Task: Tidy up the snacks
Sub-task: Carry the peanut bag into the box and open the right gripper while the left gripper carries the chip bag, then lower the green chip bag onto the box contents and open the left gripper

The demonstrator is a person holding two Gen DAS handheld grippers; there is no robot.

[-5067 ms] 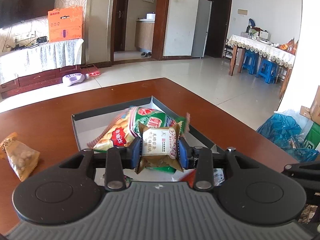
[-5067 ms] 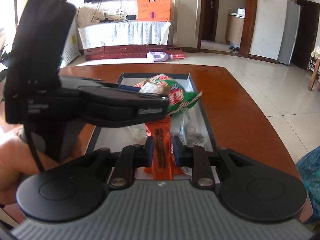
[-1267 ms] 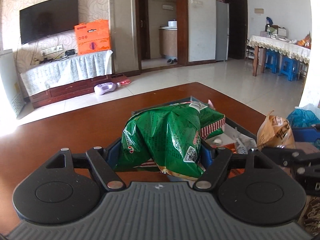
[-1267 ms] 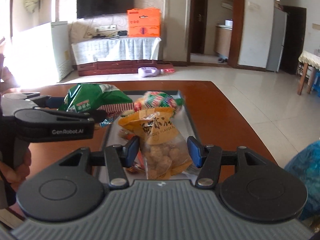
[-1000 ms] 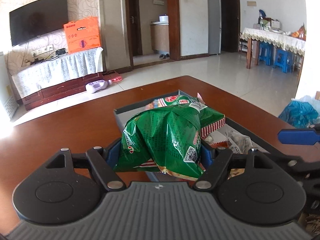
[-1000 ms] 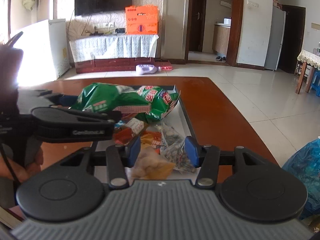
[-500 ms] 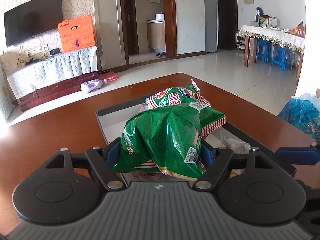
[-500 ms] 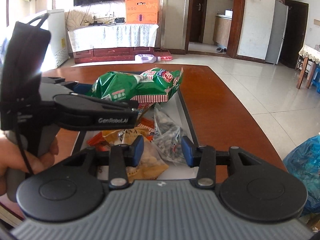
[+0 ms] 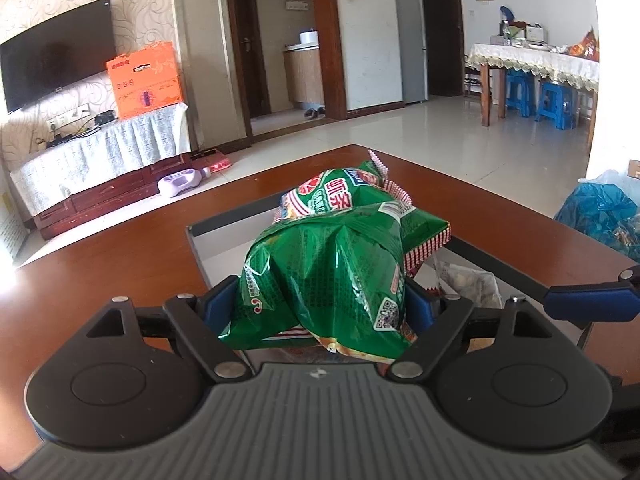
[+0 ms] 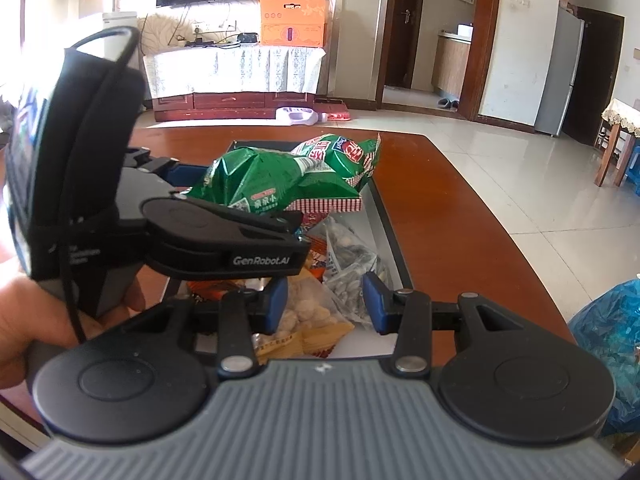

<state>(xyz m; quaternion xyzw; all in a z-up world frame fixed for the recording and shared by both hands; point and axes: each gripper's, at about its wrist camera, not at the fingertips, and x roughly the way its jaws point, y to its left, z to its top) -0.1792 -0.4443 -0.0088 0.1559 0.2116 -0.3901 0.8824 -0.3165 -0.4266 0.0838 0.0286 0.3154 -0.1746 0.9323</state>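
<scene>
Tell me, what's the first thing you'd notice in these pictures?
A big crinkly green snack bag jumps out, squeezed in the left tool above the grey tray on the brown table. Behind it lies another green bag with red writing. The right tool hangs open over a bag of pale nuggets.

Glossy, crinkled foil-like green snack bag (image 9: pixel 332 276); polished reddish wood table (image 9: pixel 120 264); matt black plastic gripper (image 10: pixel 324 304) with ribbed grey housing; the tray (image 10: pixel 390 224) looks like dark cardboard, perhaps
</scene>
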